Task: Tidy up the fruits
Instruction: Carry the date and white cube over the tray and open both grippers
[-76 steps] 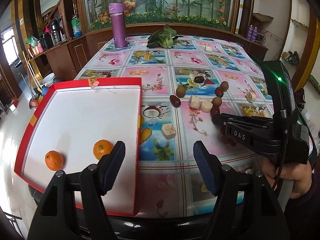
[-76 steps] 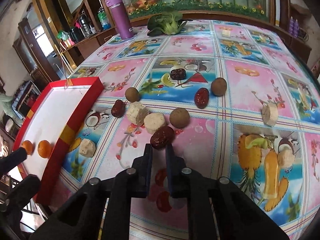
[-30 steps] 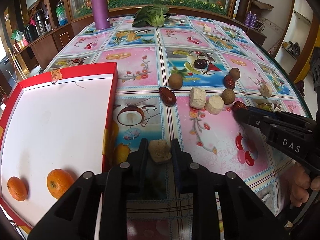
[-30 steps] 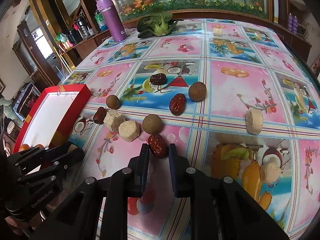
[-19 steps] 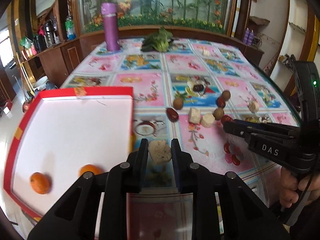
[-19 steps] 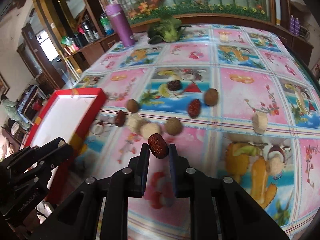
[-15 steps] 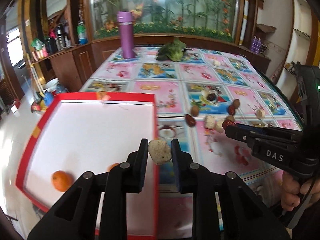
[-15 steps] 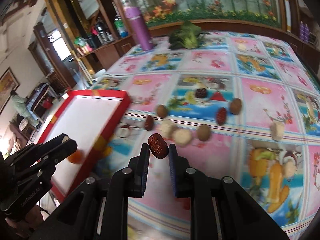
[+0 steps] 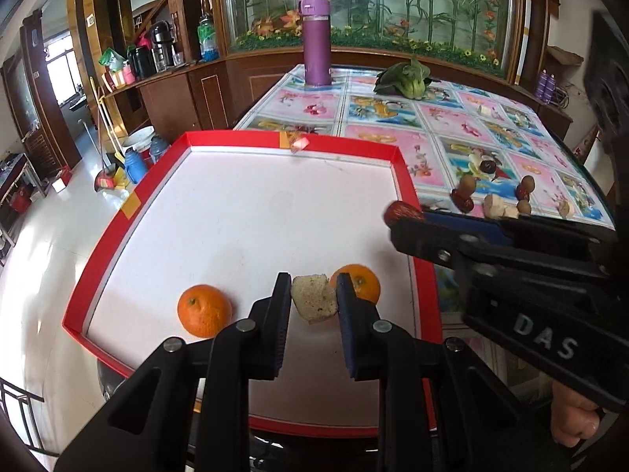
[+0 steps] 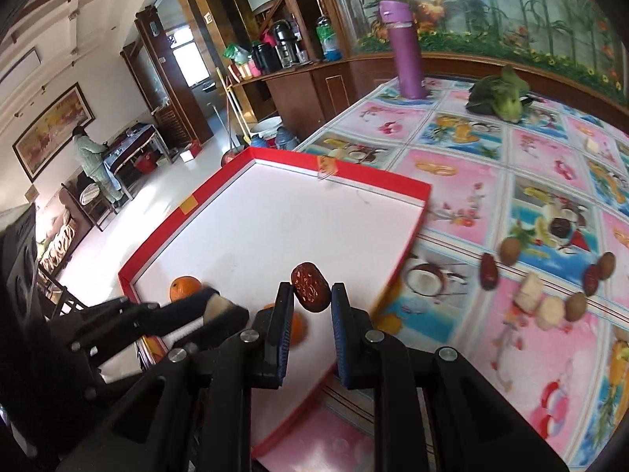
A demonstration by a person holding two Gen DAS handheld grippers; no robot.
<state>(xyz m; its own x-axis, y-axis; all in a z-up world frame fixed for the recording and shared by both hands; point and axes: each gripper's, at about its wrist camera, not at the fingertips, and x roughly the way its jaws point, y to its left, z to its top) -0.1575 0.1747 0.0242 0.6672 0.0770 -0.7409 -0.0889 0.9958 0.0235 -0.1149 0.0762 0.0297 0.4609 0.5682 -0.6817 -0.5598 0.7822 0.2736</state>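
A red-rimmed white tray [image 9: 129, 212] [image 10: 405, 236] lies at the table's left edge with two oranges [image 9: 203, 310] [image 9: 359, 280] near its front. My left gripper [image 9: 313, 299] is shut on a pale beige chunk [image 9: 313, 302] above the tray's front part, between the oranges. My right gripper [image 10: 311, 293] is shut on a dark red date [image 10: 309, 286] over the tray's right side; the date [image 9: 401, 212] also shows at its tip in the left wrist view. More dates, brown round fruits and pale chunks [image 10: 546, 295] lie on the tablecloth to the right.
A purple flask [image 9: 316, 41] and a leafy green vegetable [image 9: 405, 80] stand at the table's far end. Wooden cabinets with bottles line the left wall, and floor lies left of the table. A person [image 10: 92, 165] stands far off in the room.
Both grippers have carried their pieces leftward, from above the tablecloth to above the tray. The left one now hangs low between the two oranges.
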